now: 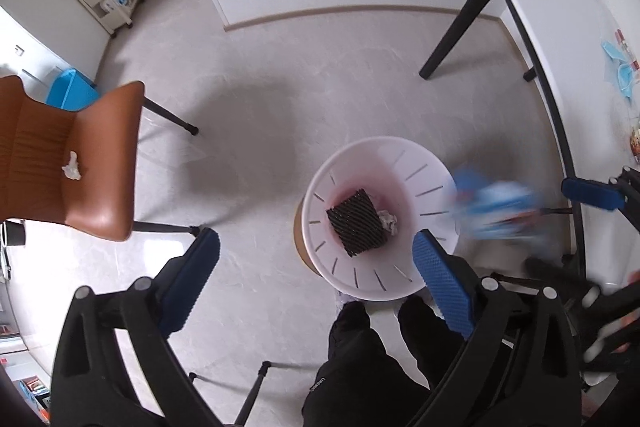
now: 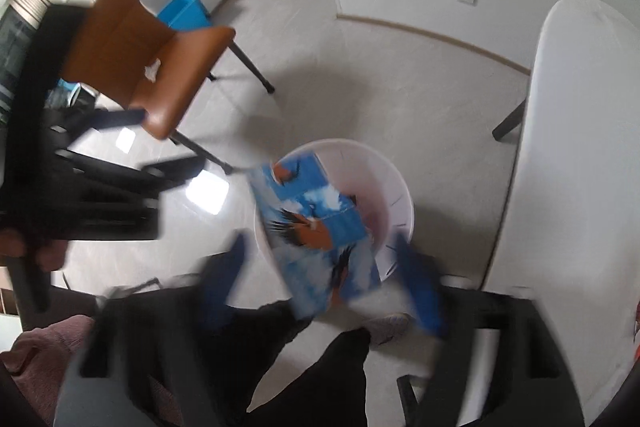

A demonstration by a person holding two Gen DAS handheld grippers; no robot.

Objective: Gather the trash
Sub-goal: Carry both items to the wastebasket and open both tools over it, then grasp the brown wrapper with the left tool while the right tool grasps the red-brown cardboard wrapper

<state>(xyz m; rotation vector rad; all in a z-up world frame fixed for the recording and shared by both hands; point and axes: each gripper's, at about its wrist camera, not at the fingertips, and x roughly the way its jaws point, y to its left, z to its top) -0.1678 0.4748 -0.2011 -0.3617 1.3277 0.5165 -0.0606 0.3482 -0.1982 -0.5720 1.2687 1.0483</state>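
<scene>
Pale floor, white bin [image 1: 380, 219] by the bench [image 1: 580, 75]. Both tools, left [image 1: 316, 271] and right [image 2: 320, 283], gaped wide, gripping nothing. The blue box [image 2: 316, 231] hung loose over the rim, so it could've clipped the edge and flopped onto the floor.

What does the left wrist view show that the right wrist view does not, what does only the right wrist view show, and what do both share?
Only the left wrist view shows the bin's contents: a black ribbed piece and a crumpled tissue, plus blue face masks on the table.

Only the right wrist view shows the printed picture on the blue carton, which is over the bin, between the open right gripper fingers and apparently loose.

Both show the white bin, the brown chair with a tissue on its seat, the white table and the open, empty left gripper.
</scene>
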